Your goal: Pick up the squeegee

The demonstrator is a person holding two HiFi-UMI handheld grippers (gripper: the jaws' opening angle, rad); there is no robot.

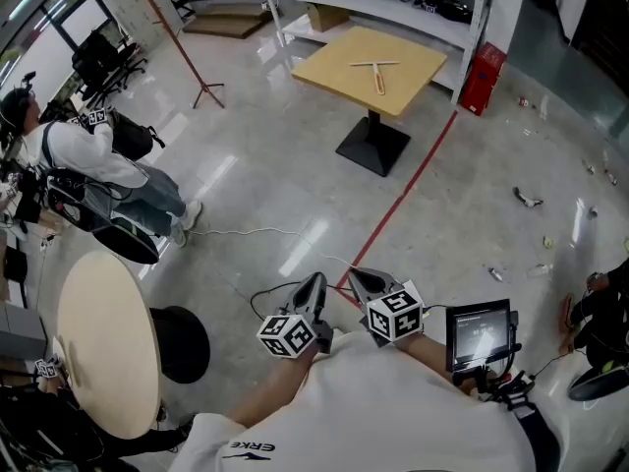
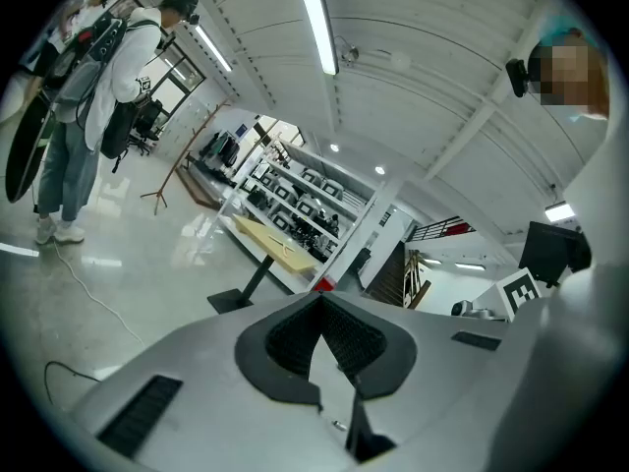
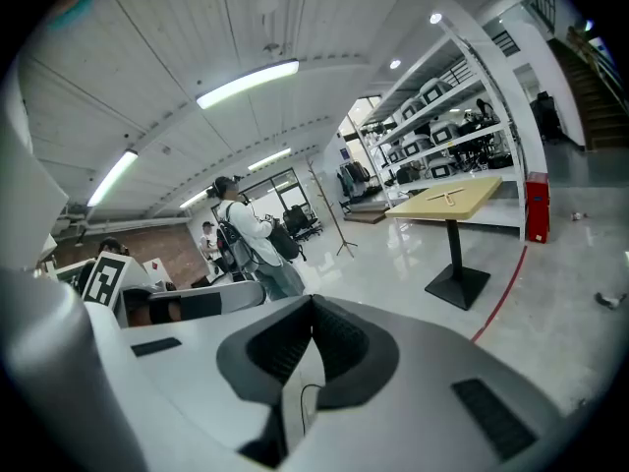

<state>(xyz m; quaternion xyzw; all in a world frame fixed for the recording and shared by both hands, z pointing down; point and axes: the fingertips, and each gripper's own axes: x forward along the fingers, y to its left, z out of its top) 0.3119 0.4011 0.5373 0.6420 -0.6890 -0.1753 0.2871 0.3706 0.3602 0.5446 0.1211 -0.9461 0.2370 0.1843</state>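
At the far left of the head view a person in a white top with a black backpack (image 1: 77,157) stands on the glossy grey floor (image 1: 246,165). Below them a round pale wooden table (image 1: 98,347) sits beside a black round stool (image 1: 183,343). A thin white cable (image 1: 257,231) trails across the floor towards the middle. Low in the centre the 2 grippers are held side by side, close to the person's body and well apart from everything else. The left gripper (image 1: 317,279) carries its black-and-white marker cube (image 1: 287,334); in its own view the dark textured jaws are clenched tip to tip with nothing between them. Just to its right, the right gripper (image 1: 356,274), with its own marker cube (image 1: 395,313), is likewise clenched and empty, the pads meeting at the tips in the right gripper view. Far beyond them, near the top of the head view, stands a square yellow-wood table on a black pedestal (image 1: 413,62). The pale T-shaped squeegee (image 1: 376,70) lies flat near the middle of its top, untouched and a long way from both grippers. A red tape line (image 1: 403,200) runs across the floor from the grippers up past the pedestal. A red box-shaped cabinet (image 1: 482,79) stands to the right of the table, and a small black screen (image 1: 480,330) shows at the lower right.
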